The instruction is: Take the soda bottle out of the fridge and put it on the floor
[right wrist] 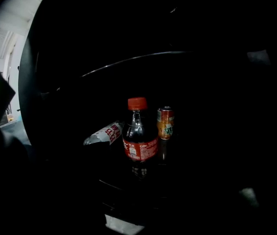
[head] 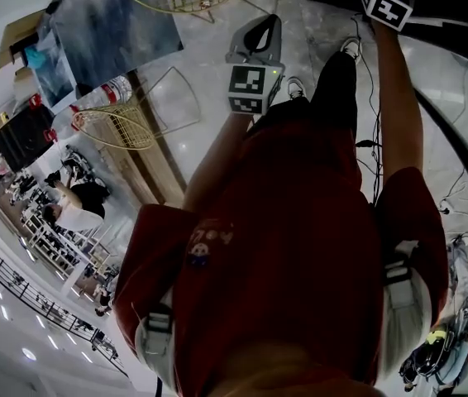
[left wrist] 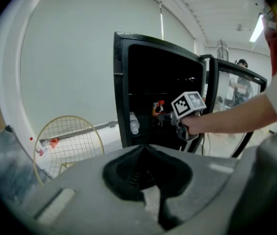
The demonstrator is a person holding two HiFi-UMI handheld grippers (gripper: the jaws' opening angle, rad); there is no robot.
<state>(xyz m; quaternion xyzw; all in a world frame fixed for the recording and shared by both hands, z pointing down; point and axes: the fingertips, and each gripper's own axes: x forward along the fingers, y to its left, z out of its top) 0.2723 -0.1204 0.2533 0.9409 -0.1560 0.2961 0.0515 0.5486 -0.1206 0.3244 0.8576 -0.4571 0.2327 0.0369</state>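
The soda bottle (right wrist: 140,131), dark with a red cap and red label, stands upright on a shelf inside the black fridge (left wrist: 124,92). In the right gripper view it is straight ahead, apart from the jaws, which are lost in the dark. In the left gripper view my right gripper (left wrist: 168,117) reaches into the fridge at shelf height, close to the bottle (left wrist: 159,106); nothing is between its jaws. My left gripper (head: 260,25) hangs outside the fridge over the floor, with its jaws together and holding nothing.
An orange can (right wrist: 165,123) stands just behind the bottle on its right, and a clear water bottle (right wrist: 104,133) lies to its left. The fridge's glass door (left wrist: 236,102) stands open. A gold wire basket (left wrist: 70,141) sits on the pale floor, and cables (head: 457,188) trail nearby.
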